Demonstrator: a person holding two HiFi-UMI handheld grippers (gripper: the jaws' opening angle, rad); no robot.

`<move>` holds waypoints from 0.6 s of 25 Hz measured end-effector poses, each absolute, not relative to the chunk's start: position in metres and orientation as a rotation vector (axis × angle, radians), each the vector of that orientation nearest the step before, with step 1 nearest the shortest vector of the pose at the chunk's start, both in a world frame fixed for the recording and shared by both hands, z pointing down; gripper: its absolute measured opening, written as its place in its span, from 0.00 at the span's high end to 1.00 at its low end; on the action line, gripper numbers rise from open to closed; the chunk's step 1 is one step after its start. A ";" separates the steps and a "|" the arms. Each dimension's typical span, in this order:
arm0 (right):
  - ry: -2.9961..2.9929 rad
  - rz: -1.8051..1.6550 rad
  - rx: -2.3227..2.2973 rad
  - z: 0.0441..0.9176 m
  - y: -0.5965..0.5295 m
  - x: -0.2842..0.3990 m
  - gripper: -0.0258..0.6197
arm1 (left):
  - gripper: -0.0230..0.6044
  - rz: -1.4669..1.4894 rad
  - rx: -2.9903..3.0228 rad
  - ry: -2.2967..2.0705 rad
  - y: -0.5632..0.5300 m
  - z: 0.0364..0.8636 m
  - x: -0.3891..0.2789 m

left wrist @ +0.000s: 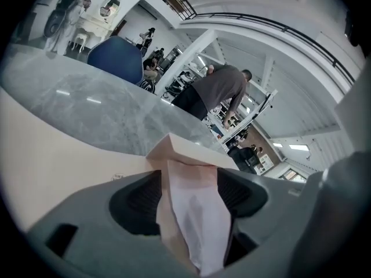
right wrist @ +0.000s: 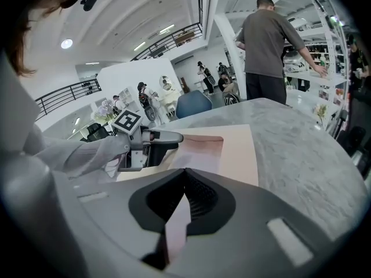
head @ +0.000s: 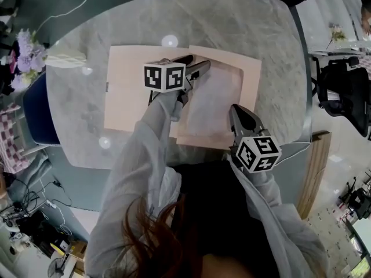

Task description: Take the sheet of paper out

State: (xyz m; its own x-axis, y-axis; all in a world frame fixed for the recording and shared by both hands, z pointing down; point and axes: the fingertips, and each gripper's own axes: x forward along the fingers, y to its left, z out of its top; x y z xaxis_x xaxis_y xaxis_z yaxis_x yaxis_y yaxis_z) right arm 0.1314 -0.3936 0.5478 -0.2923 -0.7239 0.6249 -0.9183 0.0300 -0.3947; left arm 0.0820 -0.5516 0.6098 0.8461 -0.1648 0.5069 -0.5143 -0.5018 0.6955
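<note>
Left gripper view: light, limp sheet [left wrist: 203, 225] lies between parted jaws of our left gripper [left wrist: 190, 198]; we judge this exposed edge the hold. Right gripper [right wrist: 184, 193] clamps the envelope [right wrist: 237, 149].

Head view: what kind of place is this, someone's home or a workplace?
Probably a big open workplace, perhaps a showroom or lab: a marble table with an office chair nearby, a railed upper gallery overhead, and a person standing at shelves behind.

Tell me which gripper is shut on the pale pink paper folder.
The right gripper: jaws pinching the pale pink paper folder. The left gripper stands open around a white paper sheet.
</note>
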 end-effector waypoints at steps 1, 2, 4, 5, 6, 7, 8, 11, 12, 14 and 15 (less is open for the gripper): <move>-2.057 1.118 1.693 0.548 -0.394 0.132 0.95 | 0.48 0.500 2.082 -0.499 -0.550 0.612 0.083; -2.057 1.120 1.695 0.547 -0.394 0.132 0.95 | 0.47 0.526 2.078 -0.502 -0.549 0.614 0.085; -2.058 1.125 1.697 0.547 -0.394 0.133 0.95 | 0.47 0.556 2.057 -0.503 -0.548 0.617 0.089; -2.059 1.126 1.697 0.547 -0.394 0.134 0.95 | 0.47 0.563 2.043 -0.501 -0.547 0.617 0.091; -2.060 1.128 1.697 0.547 -0.395 0.135 0.95 | 0.47 0.568 2.032 -0.499 -0.546 0.618 0.094; -2.061 1.129 1.698 0.547 -0.395 0.136 0.95 | 0.47 0.575 2.026 -0.496 -0.544 0.618 0.097; -2.062 1.131 1.699 0.547 -0.394 0.137 0.95 | 0.47 0.582 2.023 -0.492 -0.543 0.618 0.100; -2.067 1.134 1.702 0.547 -0.394 0.140 0.95 | 0.50 0.602 2.026 -0.484 -0.537 0.619 0.106; -2.068 1.135 1.703 0.547 -0.394 0.140 0.95 | 0.53 0.614 2.028 -0.493 -0.537 0.621 0.106; -2.069 1.139 1.709 0.547 -0.394 0.141 0.95 | 0.58 0.648 2.026 -0.523 -0.540 0.626 0.102; -2.068 1.139 1.711 0.547 -0.393 0.141 0.95 | 0.62 0.668 2.024 -0.540 -0.541 0.628 0.100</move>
State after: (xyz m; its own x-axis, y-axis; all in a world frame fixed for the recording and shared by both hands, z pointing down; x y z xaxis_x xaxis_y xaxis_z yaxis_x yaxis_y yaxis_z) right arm 0.1413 -0.3934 0.5470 -0.2950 -0.7344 0.6113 -0.9091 0.0188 -0.4161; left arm 0.1001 -0.5414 0.6285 0.7574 -0.1132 0.6431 -0.6052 -0.4916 0.6262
